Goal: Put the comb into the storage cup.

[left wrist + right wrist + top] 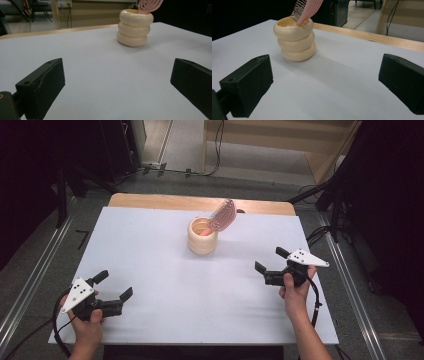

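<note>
A cream ribbed holder [202,236] made of three stacked rings stands upright at the table's back middle. A pink hairbrush [223,215] sticks out of it, leaning to the right, bristle head up. The holder [135,28] and the brush [150,5] appear far ahead in the left gripper view, and again as holder [296,39] and brush [307,10] in the right gripper view. My left gripper [114,285] rests open near the front left. At the right, my right gripper [270,260] is open too. Neither holds anything.
The white table top [200,285] has a wooden strip [200,201] along its far edge. Grey floor, cables and dark stands surround the table. Metal rails [350,285] run along both sides.
</note>
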A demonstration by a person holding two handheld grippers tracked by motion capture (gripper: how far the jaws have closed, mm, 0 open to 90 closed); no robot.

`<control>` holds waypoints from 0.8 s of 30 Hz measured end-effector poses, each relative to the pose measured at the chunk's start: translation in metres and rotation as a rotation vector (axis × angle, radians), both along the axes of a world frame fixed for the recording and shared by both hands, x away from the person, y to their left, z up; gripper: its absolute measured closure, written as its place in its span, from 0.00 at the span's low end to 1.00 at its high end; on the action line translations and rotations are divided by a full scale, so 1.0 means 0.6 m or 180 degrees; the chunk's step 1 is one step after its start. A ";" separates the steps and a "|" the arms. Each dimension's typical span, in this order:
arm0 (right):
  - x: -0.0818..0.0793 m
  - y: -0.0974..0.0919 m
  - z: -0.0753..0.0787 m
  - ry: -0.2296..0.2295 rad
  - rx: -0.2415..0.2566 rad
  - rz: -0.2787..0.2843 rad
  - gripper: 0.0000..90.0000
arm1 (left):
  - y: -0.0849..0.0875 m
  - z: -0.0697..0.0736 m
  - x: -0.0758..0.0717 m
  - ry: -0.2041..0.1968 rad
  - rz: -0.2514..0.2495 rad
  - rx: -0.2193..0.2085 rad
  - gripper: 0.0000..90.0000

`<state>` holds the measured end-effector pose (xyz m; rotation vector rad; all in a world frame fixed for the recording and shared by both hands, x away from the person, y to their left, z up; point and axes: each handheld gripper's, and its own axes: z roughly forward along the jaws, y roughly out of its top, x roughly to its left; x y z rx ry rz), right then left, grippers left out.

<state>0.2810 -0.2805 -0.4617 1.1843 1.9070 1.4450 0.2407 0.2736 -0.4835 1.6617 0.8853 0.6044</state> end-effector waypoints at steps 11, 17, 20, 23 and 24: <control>-0.021 -0.020 -0.018 0.0048 -0.0039 -0.0056 0.00 | 0.000 0.000 0.000 -0.0001 0.0015 0.0006 0.00; -0.036 -0.033 -0.026 0.0067 -0.0024 -0.0088 0.00 | 0.000 -0.001 0.000 0.0002 0.0022 0.0007 0.00; -0.044 -0.043 -0.030 0.0055 -0.0011 -0.0125 0.00 | 0.000 -0.001 0.000 0.0002 0.0024 0.0007 0.00; -0.052 -0.052 -0.035 0.0065 -0.0006 -0.0152 0.00 | 0.000 -0.001 0.000 0.0002 0.0025 0.0008 0.00; -0.055 -0.055 -0.037 0.0070 0.0001 -0.0157 0.00 | 0.000 -0.001 0.000 0.0006 0.0028 0.0014 0.00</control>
